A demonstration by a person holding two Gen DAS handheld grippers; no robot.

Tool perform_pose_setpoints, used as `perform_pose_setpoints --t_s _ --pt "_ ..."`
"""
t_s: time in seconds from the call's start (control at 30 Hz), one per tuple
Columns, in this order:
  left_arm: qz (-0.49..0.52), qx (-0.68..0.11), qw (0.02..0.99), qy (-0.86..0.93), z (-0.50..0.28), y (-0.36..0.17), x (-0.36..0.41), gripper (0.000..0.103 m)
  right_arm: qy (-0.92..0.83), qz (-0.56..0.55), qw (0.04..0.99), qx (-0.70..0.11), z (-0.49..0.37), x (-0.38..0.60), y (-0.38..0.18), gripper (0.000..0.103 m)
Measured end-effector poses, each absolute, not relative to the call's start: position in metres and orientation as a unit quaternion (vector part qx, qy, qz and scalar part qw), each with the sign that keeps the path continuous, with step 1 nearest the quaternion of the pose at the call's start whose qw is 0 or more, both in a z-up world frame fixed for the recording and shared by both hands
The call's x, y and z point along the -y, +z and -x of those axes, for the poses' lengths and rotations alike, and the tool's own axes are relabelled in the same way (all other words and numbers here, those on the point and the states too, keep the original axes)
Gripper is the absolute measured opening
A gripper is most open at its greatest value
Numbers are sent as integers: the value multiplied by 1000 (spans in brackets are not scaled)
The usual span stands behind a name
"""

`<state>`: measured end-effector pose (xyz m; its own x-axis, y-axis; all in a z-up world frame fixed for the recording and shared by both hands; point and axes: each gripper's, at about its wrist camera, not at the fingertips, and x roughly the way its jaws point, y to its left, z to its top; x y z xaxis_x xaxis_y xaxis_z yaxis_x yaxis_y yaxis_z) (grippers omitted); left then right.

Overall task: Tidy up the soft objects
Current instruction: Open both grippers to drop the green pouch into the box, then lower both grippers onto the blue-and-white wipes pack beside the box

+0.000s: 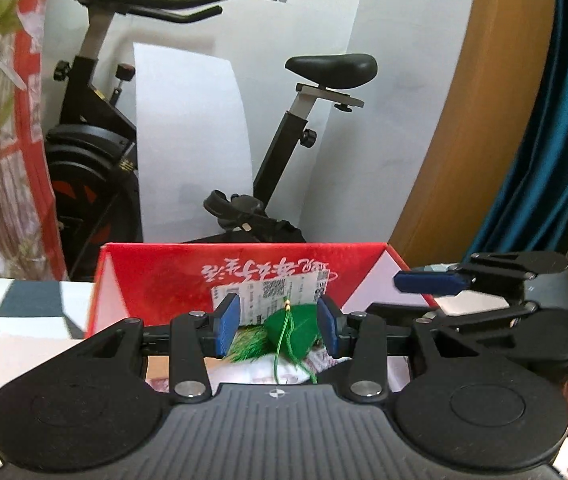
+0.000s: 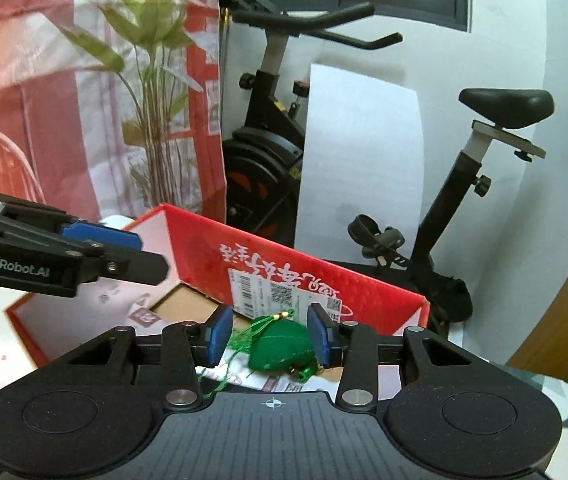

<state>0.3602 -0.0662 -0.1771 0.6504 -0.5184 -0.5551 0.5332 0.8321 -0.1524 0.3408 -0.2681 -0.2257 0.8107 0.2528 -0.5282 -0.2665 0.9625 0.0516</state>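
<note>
Left wrist view: green sachet (image 1: pixel 293 333) lies inside the red box (image 1: pixel 164 276), on white packaging (image 1: pixel 244 376), between the left gripper (image 1: pixel 280 328) fingers, jaws apart, pads not touching it. Right gripper (image 1: pixel 430 282) sits at 3 o'clock, above the box's edge. Right wrist view: right gripper (image 2: pixel 270 334) jaws apart too, sachet framed between them. Shipping label (image 2: pixel 280 294) on box wall at 12 o'clock; exercise bike (image 2: pixel 464 184) behind.
</note>
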Motion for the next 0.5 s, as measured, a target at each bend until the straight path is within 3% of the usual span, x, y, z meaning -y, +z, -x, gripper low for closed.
perform_pose_setpoints --t_s 0.5 --pt "-34 -337 899 -279 -257 -177 40 45 165 -5 961 -224 -220 262 -196 39"
